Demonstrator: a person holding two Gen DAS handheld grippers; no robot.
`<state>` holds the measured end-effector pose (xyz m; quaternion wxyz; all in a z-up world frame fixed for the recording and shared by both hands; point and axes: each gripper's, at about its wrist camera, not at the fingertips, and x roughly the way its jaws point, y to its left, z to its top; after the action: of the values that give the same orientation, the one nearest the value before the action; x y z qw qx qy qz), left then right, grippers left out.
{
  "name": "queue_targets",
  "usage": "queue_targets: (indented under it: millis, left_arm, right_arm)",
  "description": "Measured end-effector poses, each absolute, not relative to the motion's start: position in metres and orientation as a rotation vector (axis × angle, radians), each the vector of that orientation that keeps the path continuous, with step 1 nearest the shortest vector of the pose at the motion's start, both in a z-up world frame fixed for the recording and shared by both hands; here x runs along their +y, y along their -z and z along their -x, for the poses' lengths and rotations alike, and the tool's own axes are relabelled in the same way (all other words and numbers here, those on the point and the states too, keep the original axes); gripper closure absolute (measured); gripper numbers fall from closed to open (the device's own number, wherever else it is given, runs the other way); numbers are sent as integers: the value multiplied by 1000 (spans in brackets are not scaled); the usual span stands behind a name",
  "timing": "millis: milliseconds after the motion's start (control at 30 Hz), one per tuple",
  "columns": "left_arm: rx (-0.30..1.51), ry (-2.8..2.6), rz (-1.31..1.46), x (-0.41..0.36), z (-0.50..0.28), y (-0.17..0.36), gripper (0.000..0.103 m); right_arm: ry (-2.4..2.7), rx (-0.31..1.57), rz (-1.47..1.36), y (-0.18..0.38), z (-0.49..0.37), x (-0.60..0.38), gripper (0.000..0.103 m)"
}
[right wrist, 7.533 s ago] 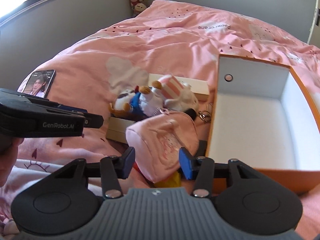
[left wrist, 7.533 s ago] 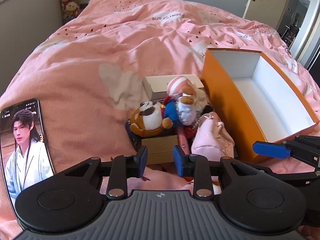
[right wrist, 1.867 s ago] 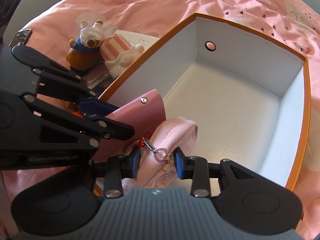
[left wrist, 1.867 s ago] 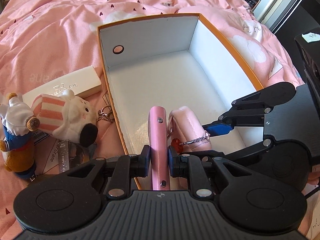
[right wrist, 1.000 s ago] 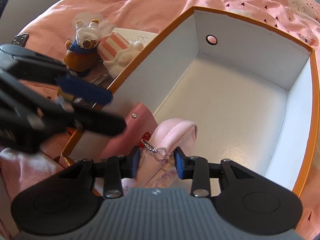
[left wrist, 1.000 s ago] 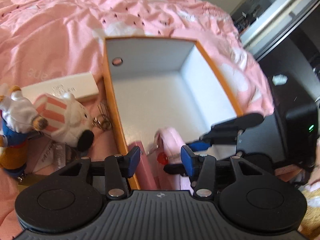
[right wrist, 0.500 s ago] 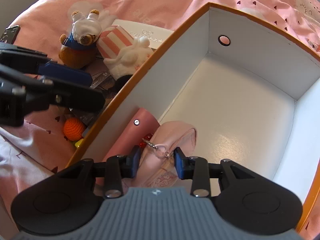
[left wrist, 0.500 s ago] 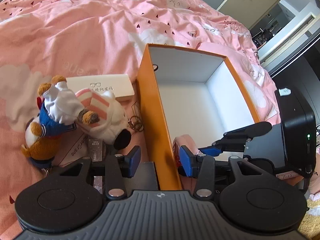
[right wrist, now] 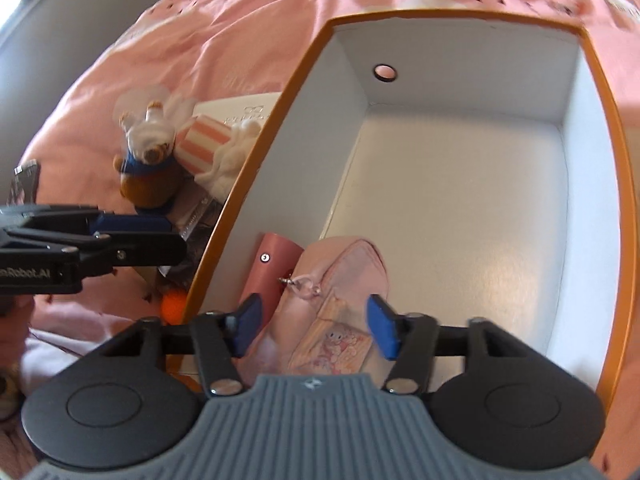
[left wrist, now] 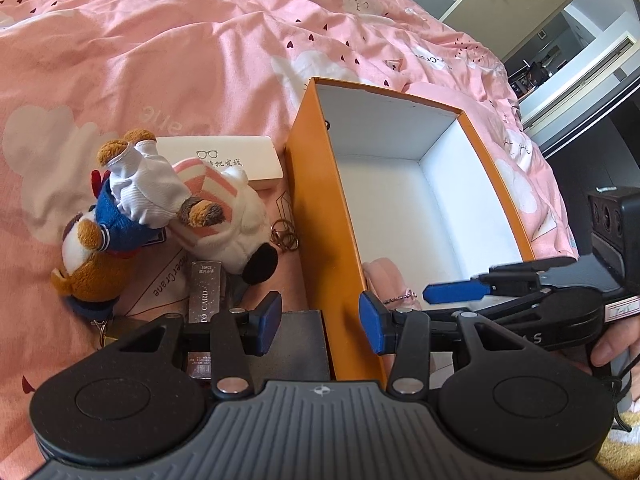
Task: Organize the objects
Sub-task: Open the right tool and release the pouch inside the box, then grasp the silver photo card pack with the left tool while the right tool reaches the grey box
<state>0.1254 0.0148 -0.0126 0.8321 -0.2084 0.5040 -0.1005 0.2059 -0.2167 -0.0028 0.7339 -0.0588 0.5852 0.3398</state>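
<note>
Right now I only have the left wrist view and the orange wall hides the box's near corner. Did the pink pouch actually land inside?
Observer: Yes, the pink pouch lies on the box floor in the near left corner.
Operator: Is the right hand-held gripper gripping it?
Observer: No, the right hand-held gripper is open, its fingers spread either side of the pouch.
Operator: Anything else in there?
Observer: A pink wallet leans against the left wall, beside the pouch.

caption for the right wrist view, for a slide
Open right gripper above a pink pouch and pink wallet inside the orange box.
</note>
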Motion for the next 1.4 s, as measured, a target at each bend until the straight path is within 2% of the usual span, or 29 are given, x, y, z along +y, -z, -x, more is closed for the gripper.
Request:
queue_targets:
  millis: [133, 167, 233, 400, 700, 800, 933, 1067, 1133, 1333, 1400]
  left_arm:
    - [1077, 214, 439, 16, -123, 14, 51]
    - [1079, 215, 438, 15, -123, 15, 51]
    - [1083, 217, 436, 15, -122, 16, 51]
    - [1081, 206, 433, 18, -119, 15, 51]
    - [1076, 188, 412, 27, -110, 12, 51]
    - [1055, 176, 403, 38, -104, 4, 51]
    - [1032, 139, 372, 53, -92, -7, 51]
    - [1046, 92, 318, 64, -82, -7, 51]
    - [1061, 59, 281, 68, -78, -4, 51]
    - [1102, -3, 221, 76, -73, 9, 51]
    - [1097, -16, 240, 81, -73, 12, 51]
  right_arm:
    - [-709, 1327, -56, 14, -203, -234, 53]
    - [-679, 1334, -93, 19, -203, -237, 45]
    - [-630, 1358, -196, 33, -206, -243, 42]
    - [-644, 1439, -400, 56, -206, -249, 58]
    - [-656, 1392, -312, 44, -197, -236, 55]
    - [-644, 1304, -219, 28, -187, -232, 48]
    - [-638, 1126, -69, -2, -167, -223, 48]
    - [-703, 995, -4, -24, -145, -199, 50]
    - [-743, 959, 11, -29, -135, -182, 55]
    - [-817, 917, 88, -24, -111, -125, 60]
    - [-798, 936, 136, -15, -108, -112, 66]
